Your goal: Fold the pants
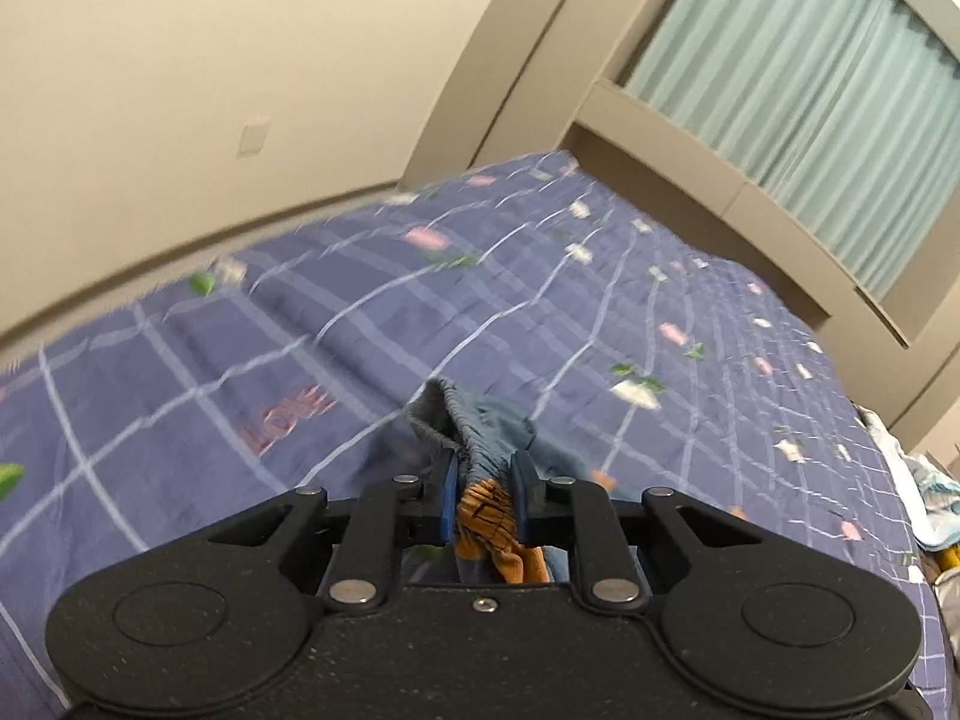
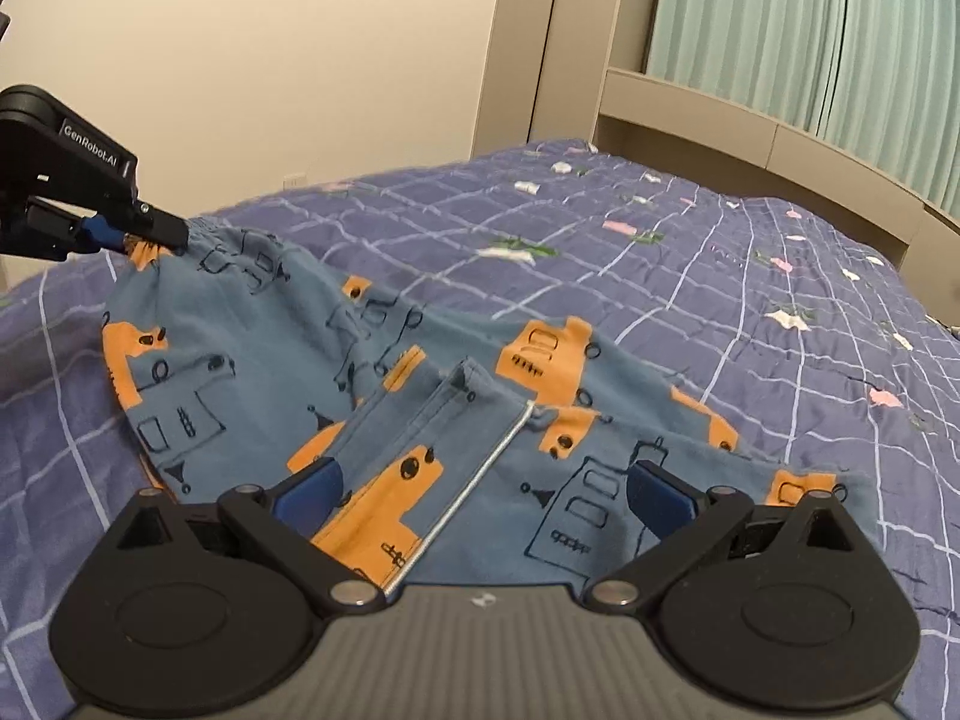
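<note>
Here, left wrist view: the left tongs (image 1: 485, 501) are nearly shut, their blue pads (image 1: 447, 495) pinching a bunched part of the pants (image 1: 480, 438). The gathered elastic waistband stands up just beyond the fingertips, and an orange patch of the print shows between the jaws. Behind the waistband runs the bed (image 1: 300, 330) with its purple check cover; the frame is smeared, so finer detail is not readable.

Right wrist view: the pants (image 2: 420, 372) lie on the bed (image 2: 720, 276), blue with orange machine prints. The waistband end is pulled up and away from the bed by the left tongs (image 2: 162, 237), at the far left of the garment. The right tongs (image 2: 486, 498) stand wide open just over the near leg end, holding nothing; a white drawstring (image 2: 480, 474) runs between the fingers.

Judgement: the fabric looks thin, soft and light. It will drape and sag from any single hold, and will not slip much on the rubber pads. Good hold points: the thick elastic waistband and the stitched leg hem, both layers together. The drawstring should be kept out of the pinch.
</note>
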`<state>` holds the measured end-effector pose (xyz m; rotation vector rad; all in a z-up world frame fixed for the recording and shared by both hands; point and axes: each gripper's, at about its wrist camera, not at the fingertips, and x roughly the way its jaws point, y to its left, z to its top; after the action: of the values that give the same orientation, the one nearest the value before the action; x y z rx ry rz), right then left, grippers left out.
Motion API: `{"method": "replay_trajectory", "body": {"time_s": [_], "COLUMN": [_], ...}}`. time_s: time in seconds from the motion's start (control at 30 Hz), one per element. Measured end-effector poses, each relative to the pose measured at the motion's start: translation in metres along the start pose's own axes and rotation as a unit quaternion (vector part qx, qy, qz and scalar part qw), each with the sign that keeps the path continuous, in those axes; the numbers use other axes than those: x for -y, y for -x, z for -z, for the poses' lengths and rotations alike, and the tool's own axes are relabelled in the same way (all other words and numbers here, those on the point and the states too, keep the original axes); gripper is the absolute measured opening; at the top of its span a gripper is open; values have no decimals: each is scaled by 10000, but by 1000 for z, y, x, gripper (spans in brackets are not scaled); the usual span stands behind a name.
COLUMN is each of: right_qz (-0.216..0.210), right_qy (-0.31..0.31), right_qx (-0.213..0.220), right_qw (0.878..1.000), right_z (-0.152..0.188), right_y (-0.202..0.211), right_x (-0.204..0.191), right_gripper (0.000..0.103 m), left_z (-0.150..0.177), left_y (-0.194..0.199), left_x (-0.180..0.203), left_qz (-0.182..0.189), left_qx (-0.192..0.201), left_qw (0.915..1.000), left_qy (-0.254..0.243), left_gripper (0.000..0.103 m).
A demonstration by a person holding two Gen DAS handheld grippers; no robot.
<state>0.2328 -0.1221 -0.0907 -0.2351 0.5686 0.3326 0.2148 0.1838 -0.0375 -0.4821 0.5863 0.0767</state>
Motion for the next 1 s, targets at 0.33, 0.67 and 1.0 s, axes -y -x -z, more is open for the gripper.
{"method": "replay_trajectory", "body": {"time_s": [0.33, 0.67, 1.0], "right_qz": [350, 1108, 1310], "right_qy": [-340, -629, -1066], "right_qx": [299, 317, 77], "right_qw": [9984, 9913, 9856], "right_z": [8, 54, 91], "right_y": [46, 113, 124], "right_x": [49, 130, 179], "right_gripper": [103, 103, 103], "left_z": [-6, 68, 161], "left_y": [42, 42, -19], "left_x": [112, 233, 250], "left_qz": [767, 1448, 1425], "left_qx": [317, -345, -1262], "left_qw": [9886, 9538, 9278], "left_qy": [-1258, -2611, -3208], "left_gripper": [18, 17, 24]}}
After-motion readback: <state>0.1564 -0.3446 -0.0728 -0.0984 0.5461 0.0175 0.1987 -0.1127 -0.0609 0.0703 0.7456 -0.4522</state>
